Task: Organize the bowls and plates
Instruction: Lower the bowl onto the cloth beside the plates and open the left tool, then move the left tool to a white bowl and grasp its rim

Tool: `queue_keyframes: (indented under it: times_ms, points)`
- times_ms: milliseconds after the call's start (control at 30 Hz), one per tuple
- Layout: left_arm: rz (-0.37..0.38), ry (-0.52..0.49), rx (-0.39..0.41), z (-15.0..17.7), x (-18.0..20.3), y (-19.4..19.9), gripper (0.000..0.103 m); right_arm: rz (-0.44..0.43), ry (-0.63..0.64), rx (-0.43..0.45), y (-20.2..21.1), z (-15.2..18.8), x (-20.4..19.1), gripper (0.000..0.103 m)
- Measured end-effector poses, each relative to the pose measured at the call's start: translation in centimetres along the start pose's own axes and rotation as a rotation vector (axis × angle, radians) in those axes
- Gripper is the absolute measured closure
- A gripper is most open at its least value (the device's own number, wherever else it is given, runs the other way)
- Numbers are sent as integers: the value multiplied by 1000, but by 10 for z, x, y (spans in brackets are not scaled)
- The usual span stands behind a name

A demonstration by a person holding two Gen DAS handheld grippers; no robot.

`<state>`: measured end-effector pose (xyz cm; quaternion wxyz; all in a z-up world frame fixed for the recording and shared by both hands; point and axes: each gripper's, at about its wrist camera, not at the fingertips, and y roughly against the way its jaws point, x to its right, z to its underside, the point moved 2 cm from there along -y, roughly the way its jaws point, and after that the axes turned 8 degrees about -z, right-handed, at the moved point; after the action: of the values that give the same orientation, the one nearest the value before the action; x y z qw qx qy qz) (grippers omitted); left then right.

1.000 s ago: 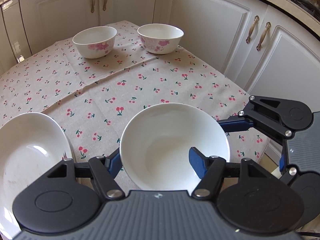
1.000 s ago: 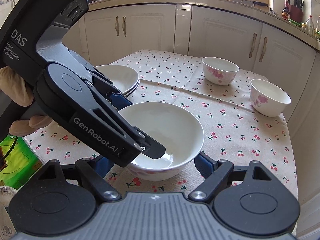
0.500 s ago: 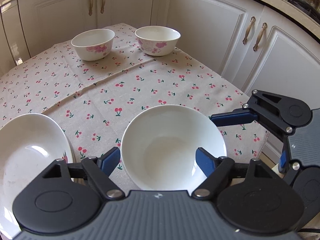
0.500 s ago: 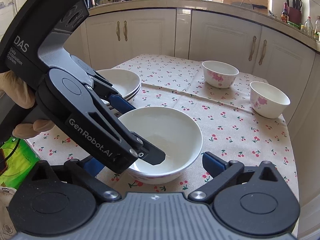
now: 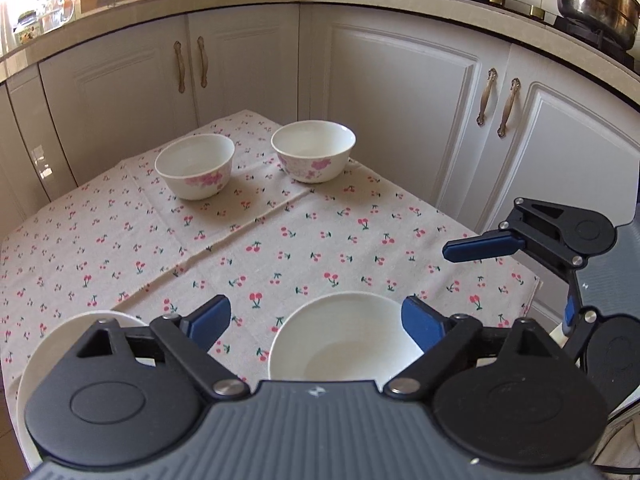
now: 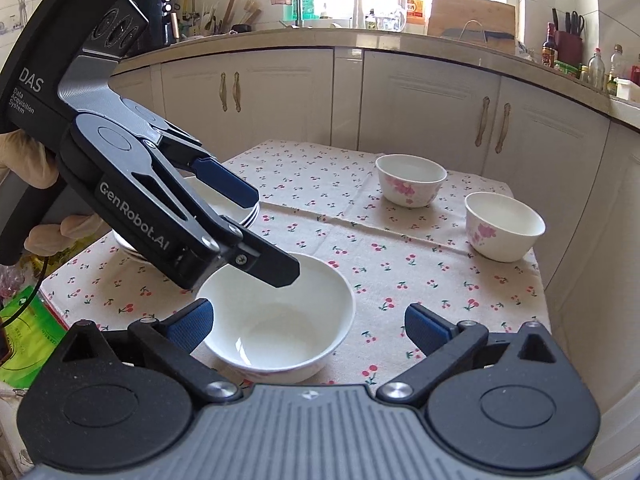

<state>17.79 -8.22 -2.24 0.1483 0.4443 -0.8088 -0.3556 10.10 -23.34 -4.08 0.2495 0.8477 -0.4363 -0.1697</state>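
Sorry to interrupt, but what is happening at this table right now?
A person is sorting crockery with two hand-held grippers. Neither grips anything: the left hand-held gripper is opening over a wide white bowl, and the right hand-held gripper stands open around it. Stacked plates and two floral bowls wait nearby.

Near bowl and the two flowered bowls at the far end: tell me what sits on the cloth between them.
Nothing. In the left wrist view only bare cherry-print tablecloth, with a fold crossing it, lies between the near bowl and the two flowered bowls.
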Motion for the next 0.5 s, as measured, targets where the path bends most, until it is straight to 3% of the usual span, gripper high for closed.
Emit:
queue_keyframes:
  times_ms: [500]
  points:
    - [14,-66,21,-67,5,-55,11,159,11,-19,-10,-10,82,0]
